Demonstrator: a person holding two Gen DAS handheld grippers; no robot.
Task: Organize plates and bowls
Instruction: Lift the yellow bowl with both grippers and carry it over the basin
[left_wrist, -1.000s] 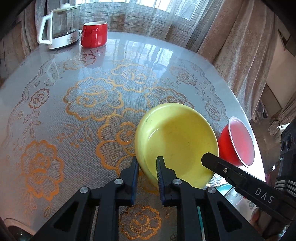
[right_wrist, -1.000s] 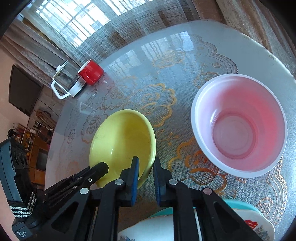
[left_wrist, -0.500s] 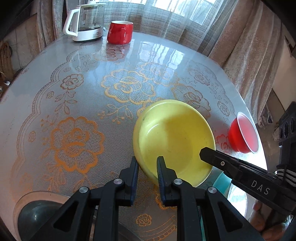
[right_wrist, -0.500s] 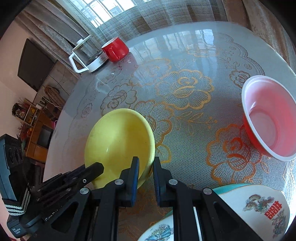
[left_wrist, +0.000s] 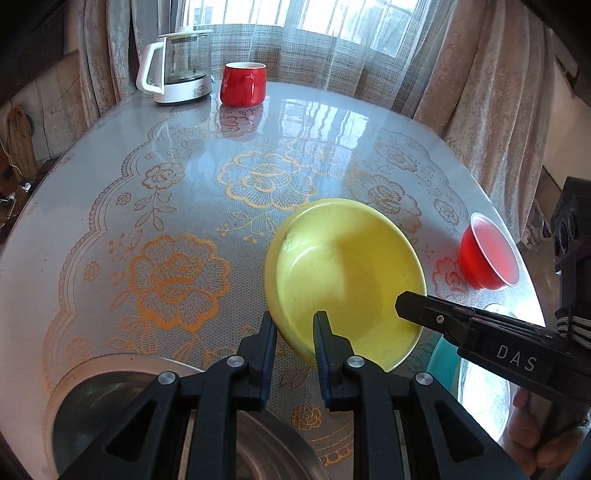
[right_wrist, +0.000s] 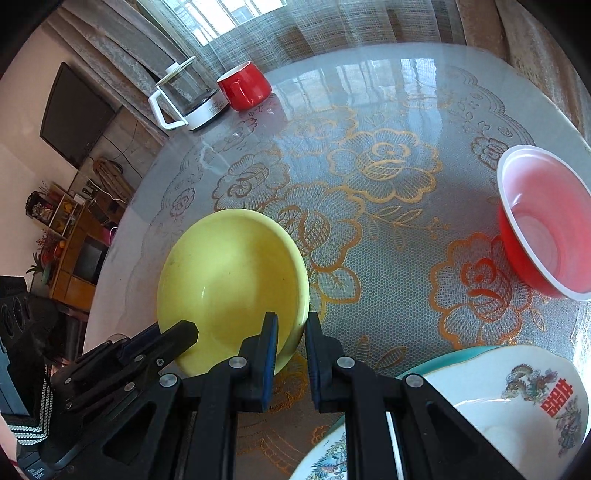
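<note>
- While you have the yellow bowl (left_wrist: 343, 277) pinched from two sides, note how little holds it: the left gripper (left_wrist: 293, 332) has its jaws narrowed onto the near rim, one finger inside the wall and one outside, and the right gripper (right_wrist: 290, 332) clamps the rim at another spot the same way.
- Judging by its gloss and thick rounded lip, the bowl is probably glazed ceramic or hard melamine: stiff, smooth and slippery against the pads, with some weight. It hangs tilted above the table (left_wrist: 184, 192) rather than sitting flat, so that weight levers against both grips.
- Keep both holds deep on the rim, pads square to the wall. If one gripper lets go, the other must carry the whole bowl from a single edge, and it is likely to swing.
- Just below your left hand sits a round metal dish (left_wrist: 110, 398); beside your right hand lies a patterned plate (right_wrist: 498, 406) with a teal plate under it. Both plates look breakable, so set the bowl down softly if you stack there.
- Further out on the right stands the red bowl (right_wrist: 543, 229), thin-walled and likely light plastic. It should flex, so take it by the rim gently.
- Farthest away, near the curtains, the red mug (left_wrist: 243, 83) and glass kettle (left_wrist: 177, 66) stand side by side, well apart from your work.
</note>
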